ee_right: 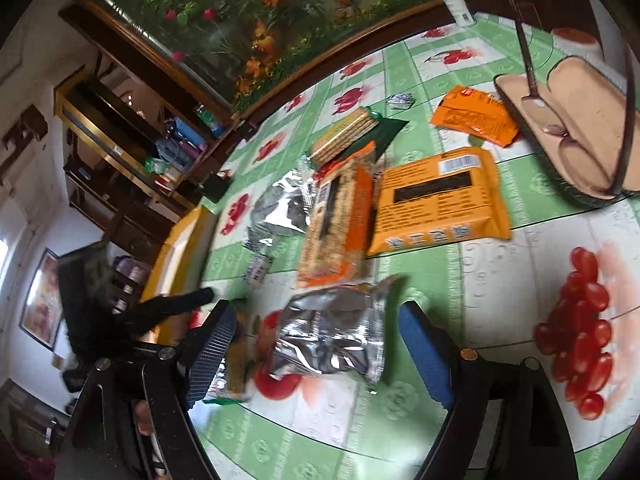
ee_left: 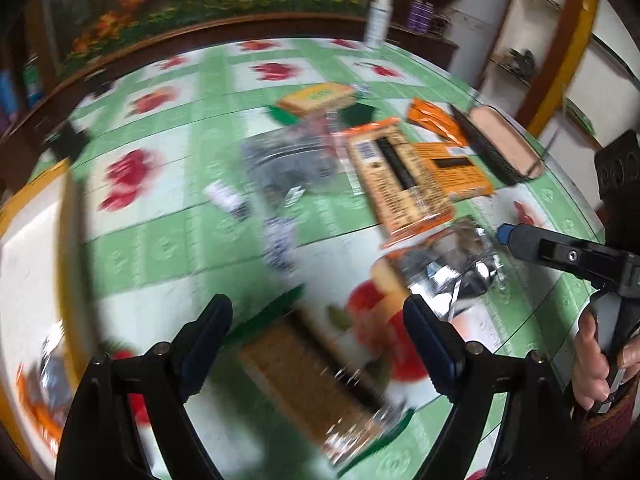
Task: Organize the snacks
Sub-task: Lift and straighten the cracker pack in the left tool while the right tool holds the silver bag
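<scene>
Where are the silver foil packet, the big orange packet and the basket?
silver foil packet (ee_right: 328, 336): right wrist view, middle of crinkled foil.
big orange packet (ee_right: 436, 200): right wrist view, printed back.
basket (ee_right: 576, 120): right wrist view, pale lining.

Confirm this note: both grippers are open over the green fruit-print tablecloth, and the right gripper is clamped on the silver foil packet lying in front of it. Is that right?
Not quite. The right gripper is not clamped on the silver foil packet: in the right wrist view its jaws stand wide, with the packet lying loose on the tablecloth between them. The left gripper is open too, as noted.
</scene>
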